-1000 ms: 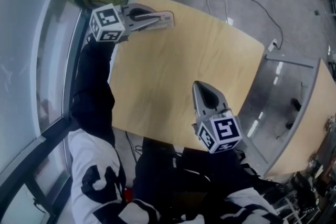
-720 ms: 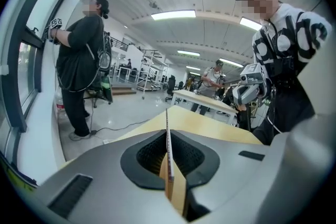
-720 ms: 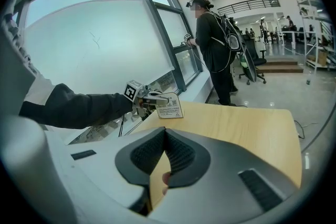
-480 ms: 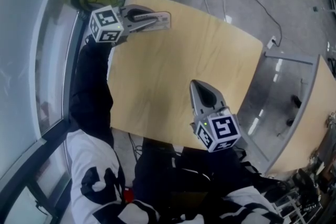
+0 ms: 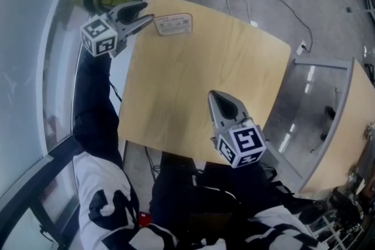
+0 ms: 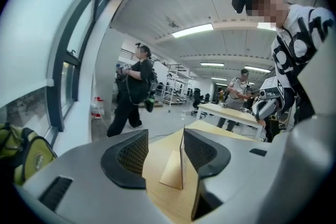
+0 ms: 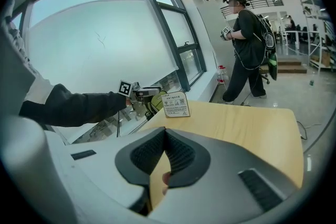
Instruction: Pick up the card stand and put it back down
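head view: card stand (image 5: 174, 24) on wooden table (image 5: 199, 67) beside window (image 5: 35, 38).

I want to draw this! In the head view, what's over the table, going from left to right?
left gripper, whose jaws have just been opening, with the card stand just past their tips → card stand → right gripper

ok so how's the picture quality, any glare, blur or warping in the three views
Head view: fisheye bows the table edges, and the window at left is washed out. Left gripper view: dark round vignette, bright ceiling strips. Right gripper view: the window glares pale, yet the card stand looks sharp.
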Demonstrator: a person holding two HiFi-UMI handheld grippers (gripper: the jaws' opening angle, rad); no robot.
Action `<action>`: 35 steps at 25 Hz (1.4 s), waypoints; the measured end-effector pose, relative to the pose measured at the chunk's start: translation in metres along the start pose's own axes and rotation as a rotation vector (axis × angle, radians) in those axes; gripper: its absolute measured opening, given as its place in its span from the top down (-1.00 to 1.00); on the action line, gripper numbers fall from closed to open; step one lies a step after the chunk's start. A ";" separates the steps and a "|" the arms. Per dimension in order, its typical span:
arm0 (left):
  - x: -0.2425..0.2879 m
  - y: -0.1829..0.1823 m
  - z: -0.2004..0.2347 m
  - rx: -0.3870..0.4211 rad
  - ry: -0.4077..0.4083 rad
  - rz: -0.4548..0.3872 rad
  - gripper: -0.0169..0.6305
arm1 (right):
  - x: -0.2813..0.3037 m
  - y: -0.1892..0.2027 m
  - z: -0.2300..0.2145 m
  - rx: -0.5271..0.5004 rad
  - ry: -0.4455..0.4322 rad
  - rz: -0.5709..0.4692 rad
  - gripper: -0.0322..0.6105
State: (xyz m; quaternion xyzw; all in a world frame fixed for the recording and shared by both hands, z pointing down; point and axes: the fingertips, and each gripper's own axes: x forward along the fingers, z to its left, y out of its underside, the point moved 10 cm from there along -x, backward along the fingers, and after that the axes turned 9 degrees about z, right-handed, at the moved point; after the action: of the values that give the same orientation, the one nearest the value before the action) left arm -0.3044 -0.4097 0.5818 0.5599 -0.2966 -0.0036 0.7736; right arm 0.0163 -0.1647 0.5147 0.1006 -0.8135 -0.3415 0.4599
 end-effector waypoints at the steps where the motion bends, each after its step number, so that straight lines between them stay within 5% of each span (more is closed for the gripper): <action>1: -0.009 0.000 -0.001 -0.008 -0.037 -0.017 0.29 | -0.001 0.000 0.001 0.000 -0.002 -0.006 0.84; 7: -0.067 0.009 -0.026 -0.028 -0.237 -0.074 0.27 | -0.010 -0.005 0.010 -0.004 0.024 -0.037 0.84; 14: -0.101 -0.003 -0.108 -0.015 -0.399 -0.115 0.27 | -0.029 -0.004 0.026 0.006 0.046 -0.098 0.84; 22: -0.131 -0.029 -0.208 -0.110 -0.615 -0.145 0.30 | -0.058 -0.010 0.065 -0.043 0.051 -0.197 0.84; 32: -0.144 -0.067 -0.310 -0.142 -0.665 -0.230 0.36 | -0.068 -0.037 0.105 -0.109 0.007 -0.302 0.84; 35: -0.142 -0.068 -0.328 -0.151 -0.667 -0.272 0.55 | -0.077 -0.049 0.119 -0.146 -0.002 -0.340 0.84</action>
State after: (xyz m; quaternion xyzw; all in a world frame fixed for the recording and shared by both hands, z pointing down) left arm -0.2477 -0.1034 0.3937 0.5036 -0.4540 -0.3108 0.6661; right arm -0.0454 -0.1092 0.3897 0.2026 -0.7583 -0.4726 0.4007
